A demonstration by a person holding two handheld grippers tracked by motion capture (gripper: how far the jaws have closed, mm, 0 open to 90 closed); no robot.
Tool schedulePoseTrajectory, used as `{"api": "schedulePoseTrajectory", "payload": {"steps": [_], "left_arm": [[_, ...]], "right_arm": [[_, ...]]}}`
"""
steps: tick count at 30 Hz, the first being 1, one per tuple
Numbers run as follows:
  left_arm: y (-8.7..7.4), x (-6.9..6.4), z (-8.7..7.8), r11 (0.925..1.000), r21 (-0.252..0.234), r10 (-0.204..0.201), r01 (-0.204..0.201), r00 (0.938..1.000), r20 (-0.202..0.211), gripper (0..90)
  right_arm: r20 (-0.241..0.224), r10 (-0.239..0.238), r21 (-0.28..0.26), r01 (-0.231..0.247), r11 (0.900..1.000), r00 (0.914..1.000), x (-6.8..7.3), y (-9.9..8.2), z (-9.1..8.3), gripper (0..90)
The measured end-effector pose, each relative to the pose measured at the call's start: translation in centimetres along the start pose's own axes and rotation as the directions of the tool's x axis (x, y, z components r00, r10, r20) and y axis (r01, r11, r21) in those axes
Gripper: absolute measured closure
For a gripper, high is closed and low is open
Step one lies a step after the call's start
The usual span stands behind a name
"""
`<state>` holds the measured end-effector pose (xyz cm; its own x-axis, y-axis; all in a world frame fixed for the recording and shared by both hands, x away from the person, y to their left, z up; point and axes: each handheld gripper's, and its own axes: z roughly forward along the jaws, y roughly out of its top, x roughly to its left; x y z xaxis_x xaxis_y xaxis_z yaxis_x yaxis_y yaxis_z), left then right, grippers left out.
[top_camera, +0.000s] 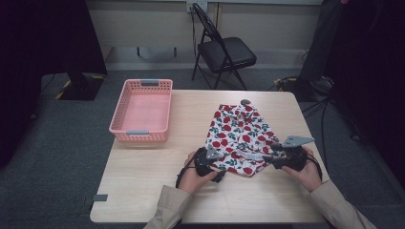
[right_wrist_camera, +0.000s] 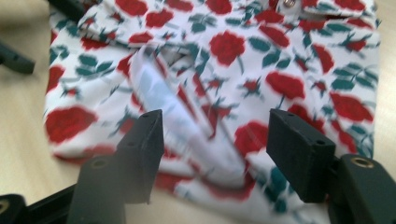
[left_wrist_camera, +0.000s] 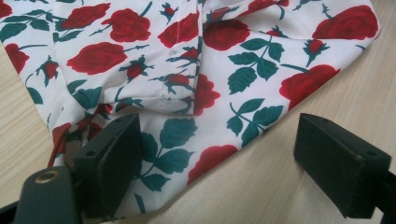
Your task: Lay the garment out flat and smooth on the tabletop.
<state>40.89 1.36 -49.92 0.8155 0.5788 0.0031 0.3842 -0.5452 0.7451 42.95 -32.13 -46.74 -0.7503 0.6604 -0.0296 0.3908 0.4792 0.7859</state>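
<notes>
Two grippers work at the near edge of a rose-print garment (top_camera: 239,136) lying flat on the wooden table (top_camera: 143,171), right of the pink basket (top_camera: 142,110). Left gripper (left_wrist_camera: 217,161): jaws spread wide, released; the garment's lower corner lies between them, with one jaw resting against the cloth, not clamped. Right gripper (right_wrist_camera: 215,149): jaws apart, a raised fold of fabric between them, no pad pressing on it. Each hand (top_camera: 193,177) grasps its gripper from below at the near table edge, forearms angled inward, jaws pointing toward the garment.
</notes>
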Motion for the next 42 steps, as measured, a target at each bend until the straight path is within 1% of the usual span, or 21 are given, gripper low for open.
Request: {"api": "schedulePoseTrajectory", "payload": {"steps": [4,9,12,14,17,21,24,27,29,33,37,39,42], "left_arm": [[0.0,0.0,0.0,1.0000,0.000,0.001,-0.001,1.0000,0.000,15.1],[0.0,0.0,0.0,1.0000,0.000,0.001,-0.001,1.0000,0.000,15.1],[0.0,0.0,0.0,1.0000,0.000,0.000,0.000,1.0000,0.000,15.1],[0.0,0.0,0.0,1.0000,0.000,0.000,0.000,1.0000,0.000,15.1],[0.0,0.0,0.0,1.0000,0.000,0.000,0.000,1.0000,0.000,15.1],[0.0,0.0,0.0,1.0000,0.000,0.000,0.000,1.0000,0.000,15.1],[0.0,0.0,0.0,1.0000,0.000,0.000,0.000,1.0000,0.000,15.2],[0.0,0.0,0.0,1.0000,0.001,0.001,-0.001,1.0000,0.000,15.1],[0.0,0.0,0.0,1.0000,0.001,0.001,-0.001,1.0000,0.000,15.1],[0.0,0.0,0.0,1.0000,0.001,0.000,0.000,1.0000,0.000,15.1],[0.0,0.0,0.0,1.0000,0.000,0.000,0.000,1.0000,0.000,15.1],[0.0,0.0,0.0,1.0000,0.000,0.000,0.000,1.0000,0.000,15.1],[0.0,0.0,0.0,1.0000,0.000,0.001,-0.001,1.0000,0.000,15.1]], "right_arm": [[-0.009,0.015,-0.016,-0.015,0.9998,0.9999,-0.7,1.2,1.0,47.1],[-0.013,0.026,-0.003,-0.026,0.9997,0.9996,-1.4,2.0,2.5,57.0],[-0.025,0.023,0.011,-0.023,0.9997,0.9994,-1.3,2.1,3.6,61.3],[-0.033,0.033,0.011,-0.032,0.9994,0.9989,-1.2,2.0,4.3,63.6],[-0.046,0.033,0.027,-0.032,0.9991,0.9984,-1.0,1.8,5.2,65.3],[-0.027,0.046,0.045,-0.044,0.9980,0.9986,-1.0,1.6,5.9,68.2],[-0.026,0.048,0.049,-0.046,0.9977,0.9985,-1.2,1.6,6.2,73.4],[-0.031,0.067,0.050,-0.066,0.9966,0.9973,-1.6,1.7,6.2,83.2],[-0.037,0.083,0.044,-0.081,0.9957,0.9959,-1.9,1.6,6.0,86.8],[-0.031,0.077,0.031,-0.076,0.9966,0.9965,-2.4,1.6,5.2,87.3],[-0.014,0.069,0.019,-0.069,0.9975,0.9975,-3.1,1.6,3.7,87.3],[-0.007,0.070,0.011,-0.070,0.9975,0.9975,-3.5,1.5,2.9,87.4],[0.006,0.089,0.002,-0.089,0.9961,0.9960,-4.3,1.1,1.7,87.3]]}}
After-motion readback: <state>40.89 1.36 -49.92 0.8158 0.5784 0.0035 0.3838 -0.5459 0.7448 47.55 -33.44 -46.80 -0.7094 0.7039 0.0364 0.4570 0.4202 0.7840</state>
